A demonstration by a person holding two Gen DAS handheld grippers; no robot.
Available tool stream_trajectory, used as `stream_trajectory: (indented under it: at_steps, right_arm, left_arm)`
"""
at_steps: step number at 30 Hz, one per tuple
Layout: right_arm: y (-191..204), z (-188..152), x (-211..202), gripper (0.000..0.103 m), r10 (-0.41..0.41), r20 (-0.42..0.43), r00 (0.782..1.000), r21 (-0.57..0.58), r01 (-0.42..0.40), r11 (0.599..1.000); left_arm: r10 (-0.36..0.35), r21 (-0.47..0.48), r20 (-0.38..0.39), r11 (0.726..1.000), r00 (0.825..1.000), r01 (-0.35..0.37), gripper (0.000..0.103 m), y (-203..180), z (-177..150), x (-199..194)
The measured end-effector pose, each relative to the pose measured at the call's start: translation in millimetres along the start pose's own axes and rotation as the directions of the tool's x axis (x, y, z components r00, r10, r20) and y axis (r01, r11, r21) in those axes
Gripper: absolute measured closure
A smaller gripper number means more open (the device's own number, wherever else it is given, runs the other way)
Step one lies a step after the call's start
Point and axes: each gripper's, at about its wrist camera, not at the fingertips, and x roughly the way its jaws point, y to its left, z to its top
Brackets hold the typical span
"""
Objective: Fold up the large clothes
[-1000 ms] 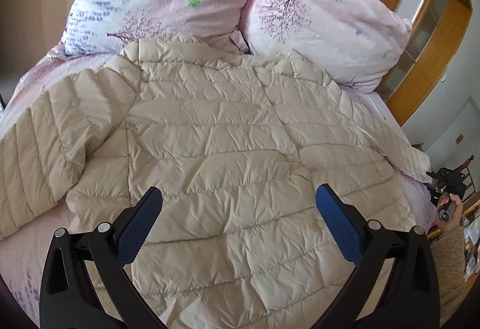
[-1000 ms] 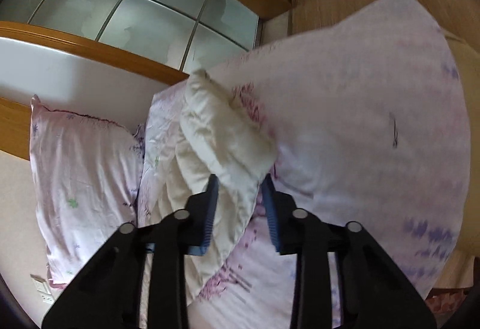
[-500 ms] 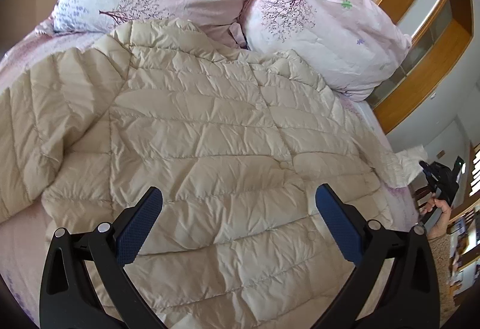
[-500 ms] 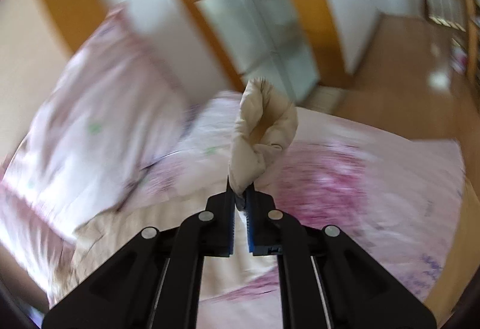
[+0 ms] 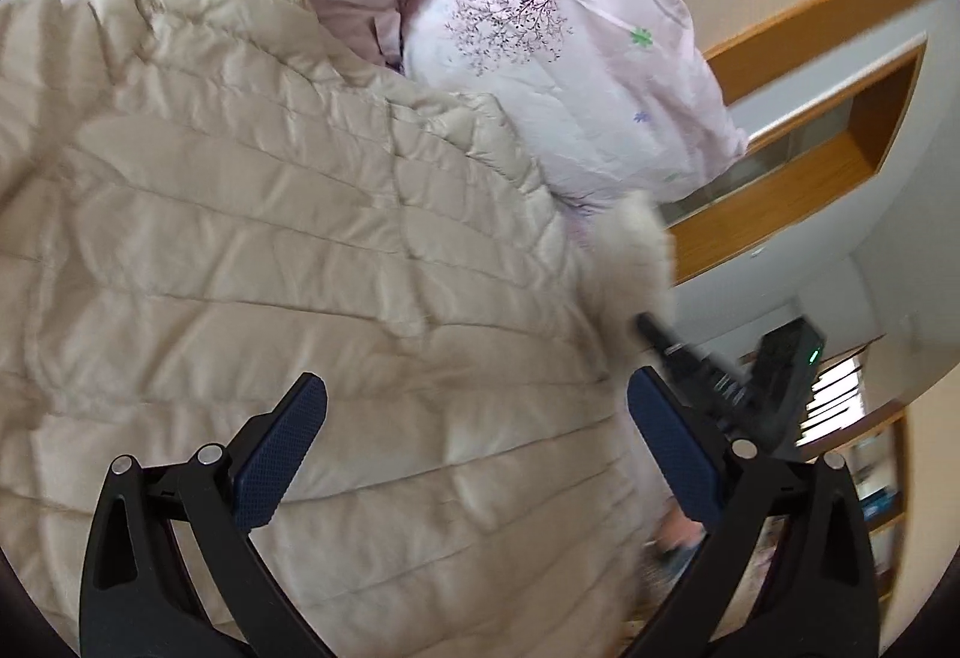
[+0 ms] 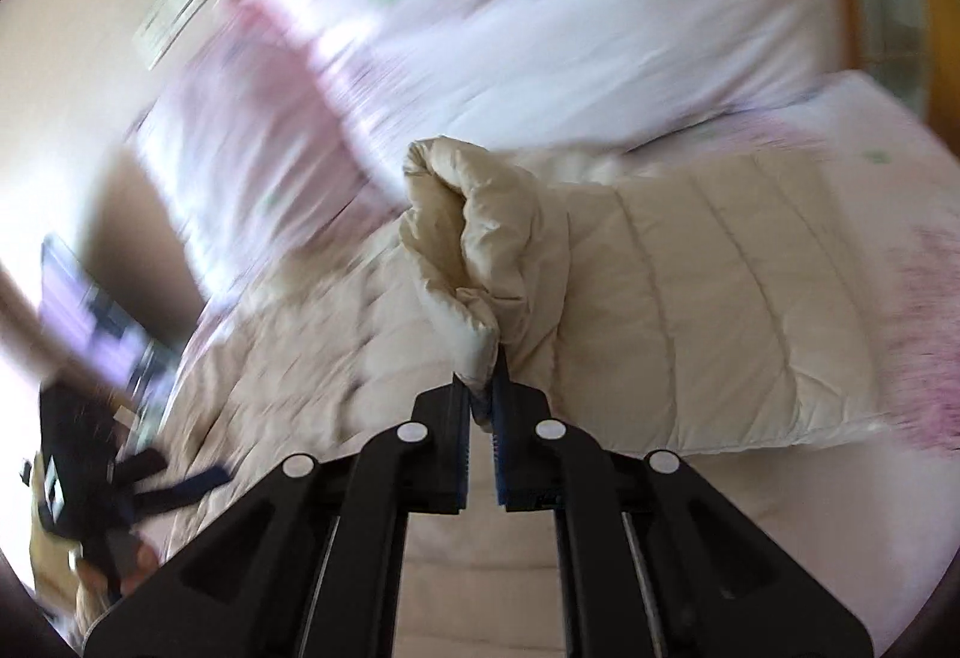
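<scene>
Cream quilted jacket (image 5: 288,250) lies spread flat across the bed, its upper edge just below two pink floral pillows (image 5: 576,58) that lean against the wall at the head. Left tongs (image 5: 474,454) hover above the jacket's body with the blue-padded fingers spread wide and nothing between them. Right tongs (image 6: 482,406) are pressed together on the cuff end of one sleeve (image 6: 480,262), which rises bunched and folded over above the fingertips (the pinch itself shows clearly, though much of that view is smeared by motion). Beyond the sleeve, the rest of the jacket stretches over the pink patterned bedsheet (image 6: 900,298). From the left wrist camera, the right tongs' black frame (image 5: 720,382) appears at the jacket's right edge, touching pale fabric there.
</scene>
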Motion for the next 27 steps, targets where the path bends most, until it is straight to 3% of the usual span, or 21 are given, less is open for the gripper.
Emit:
stream_trajectory:
  at_steps: [4, 5, 7, 8, 9, 12, 16, 18, 21, 24, 27]
  right_arm:
    - [45, -20, 31, 0.095, 0.038, -0.094, 0.995, -0.089, -0.046, 0.995]
    - [53, -27, 38, 0.09, 0.043, -0.124, 0.991, -0.101, -0.056, 0.993]
    - [63, -38, 49, 0.07, 0.037, -0.18, 0.983, -0.125, -0.06, 0.99]
    - [65, -39, 51, 0.047, 0.037, -0.194, 0.98, -0.131, -0.063, 0.989]
    - [66, -45, 48, 0.035, 0.048, -0.202, 0.978, -0.133, -0.076, 0.988]
    - [61, -50, 35, 0.032, 0.088, -0.215, 0.973, -0.1, -0.112, 0.989]
    - [23, -49, 10, 0.031, 0.194, -0.212, 0.958, 0.117, -0.172, 0.978]
    - [-4, -47, 0, 0.031, 0.241, -0.189, 0.952, 0.254, -0.19, 0.948]
    - [-34, -45, -13, 0.031, 0.242, -0.134, 0.961, 0.363, -0.179, 0.914]
    - [-58, -44, -20, 0.031, 0.216, -0.084, 0.973, 0.435, -0.16, 0.886]
    - [-74, -42, -18, 0.031, 0.21, -0.056, 0.976, 0.491, -0.157, 0.857]
  left_arm:
    - [-0.069, -0.087, -0.025, 0.994, 0.997, 0.067, 0.002, 3, 4, 19]
    - [-0.081, -0.103, -0.03, 0.992, 0.996, 0.078, 0.002, 3, 4, 24]
    - [-0.091, -0.121, -0.042, 0.989, 0.995, 0.085, 0.002, 4, 5, 34]
    - [-0.097, -0.132, -0.051, 0.987, 0.994, 0.089, 0.003, 3, 4, 39]
    - [-0.1, -0.138, -0.057, 0.986, 0.993, 0.092, 0.004, 3, 4, 43]
    - [-0.098, -0.153, -0.083, 0.985, 0.992, 0.084, 0.009, 2, 2, 56]
    - [-0.072, -0.154, -0.105, 0.987, 0.992, 0.055, 0.013, -3, 2, 69]
    - [-0.059, -0.152, -0.11, 0.987, 0.992, 0.042, 0.017, -7, 3, 75]
    - [-0.045, -0.149, -0.136, 0.988, 0.99, 0.025, 0.025, -12, 3, 84]
    - [-0.016, -0.132, -0.162, 0.991, 0.987, -0.006, 0.039, -19, 2, 98]
    - [-0.011, -0.116, -0.184, 0.993, 0.983, -0.011, 0.071, -20, 1, 108]
